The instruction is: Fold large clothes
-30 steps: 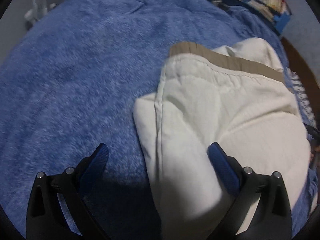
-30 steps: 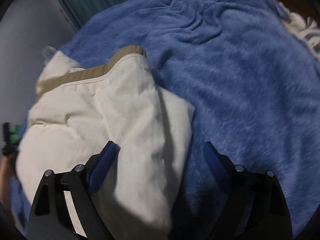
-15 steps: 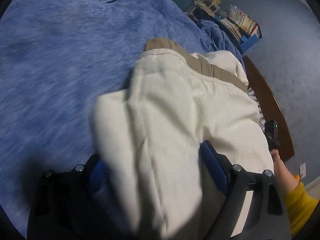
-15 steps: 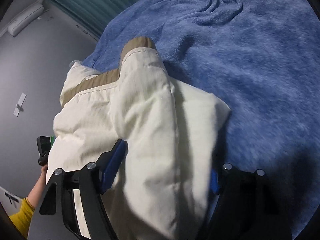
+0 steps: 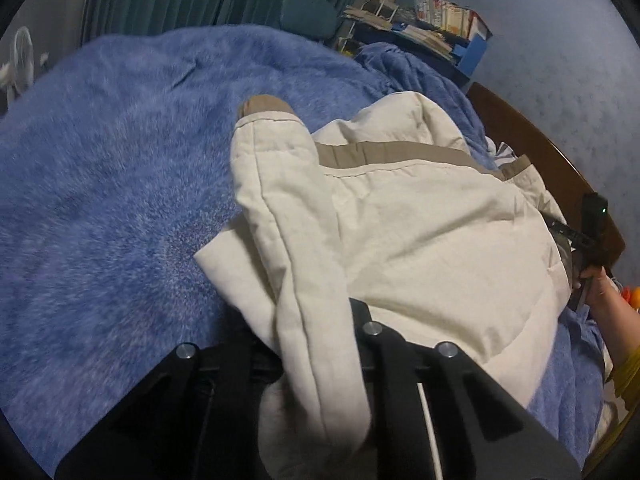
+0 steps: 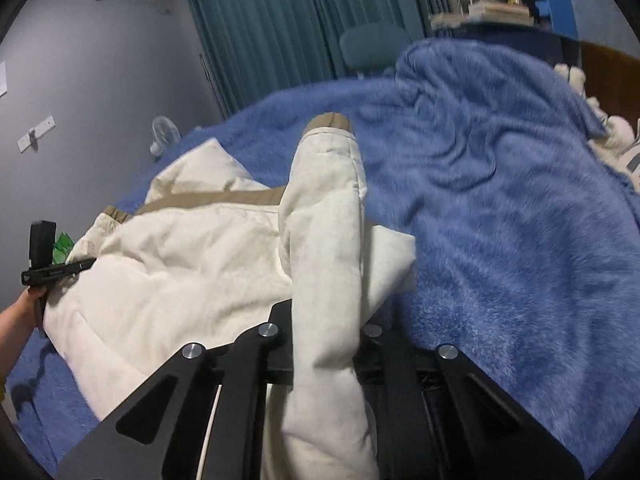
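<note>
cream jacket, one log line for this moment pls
left gripper: shut on cream jacket | right gripper: shut on cream jacket | surface: blue blanket

The cream jacket [image 5: 420, 232] is showing matt, quilted cloth with tan ribbed trim. The blue blanket [image 5: 100, 200] is looking fuzzy and plush. The hand-held gripper [image 6: 324, 344] is showing matt black plastic with shiny metal screws. The bed frame [image 5: 532, 140] is gleaming as polished brown wood.

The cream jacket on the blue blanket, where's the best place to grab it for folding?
Judging by its pose, the cream jacket is best taken at its near hem corners, from the near side. It lies flat, collar away, and both the left gripper and right gripper already pinch bunched hem there.
</note>
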`<state>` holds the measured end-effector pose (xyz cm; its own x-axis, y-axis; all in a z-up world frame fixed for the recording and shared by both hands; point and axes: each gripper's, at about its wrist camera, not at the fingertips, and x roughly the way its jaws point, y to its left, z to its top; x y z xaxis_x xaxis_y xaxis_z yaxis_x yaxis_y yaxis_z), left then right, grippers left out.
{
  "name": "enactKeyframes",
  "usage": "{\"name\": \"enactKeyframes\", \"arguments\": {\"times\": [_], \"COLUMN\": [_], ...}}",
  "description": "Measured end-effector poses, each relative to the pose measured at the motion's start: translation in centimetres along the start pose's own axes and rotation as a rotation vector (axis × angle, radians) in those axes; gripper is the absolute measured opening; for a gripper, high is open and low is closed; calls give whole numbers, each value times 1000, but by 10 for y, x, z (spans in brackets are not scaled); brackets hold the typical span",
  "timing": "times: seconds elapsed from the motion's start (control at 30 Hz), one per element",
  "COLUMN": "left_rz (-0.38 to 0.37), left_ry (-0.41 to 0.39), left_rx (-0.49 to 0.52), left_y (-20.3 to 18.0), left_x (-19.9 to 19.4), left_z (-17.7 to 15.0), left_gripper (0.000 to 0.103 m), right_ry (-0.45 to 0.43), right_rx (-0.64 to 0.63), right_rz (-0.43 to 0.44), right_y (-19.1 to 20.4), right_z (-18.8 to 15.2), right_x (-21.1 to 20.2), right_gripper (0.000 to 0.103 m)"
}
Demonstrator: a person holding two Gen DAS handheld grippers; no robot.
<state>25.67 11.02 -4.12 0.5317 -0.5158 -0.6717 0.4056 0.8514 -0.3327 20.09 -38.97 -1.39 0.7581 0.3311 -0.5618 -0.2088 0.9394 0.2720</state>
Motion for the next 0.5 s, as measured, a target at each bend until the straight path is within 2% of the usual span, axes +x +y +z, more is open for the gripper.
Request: {"name": "enactKeyframes", "arguments": {"times": [0.17,0.37,0.5], "left_rz": [-29,-80,-121], "left_ry": [-76,-150,-113], "left_rx": [-1,-6,-33], "left_y": [-27,-56,-64], "left_x": [-61,-137,-168], "left_z": [-3,-25,-46], "left_gripper": [8,8,8], "right_ry": [-66,-103,-50], "right_rx": [14,34,74], "right_rz": [24,66,96], "right_y": [25,50,51], "right_z": [4,3,-10], "right_x": [-60,-136,-164], "right_gripper": [9,9,9]}}
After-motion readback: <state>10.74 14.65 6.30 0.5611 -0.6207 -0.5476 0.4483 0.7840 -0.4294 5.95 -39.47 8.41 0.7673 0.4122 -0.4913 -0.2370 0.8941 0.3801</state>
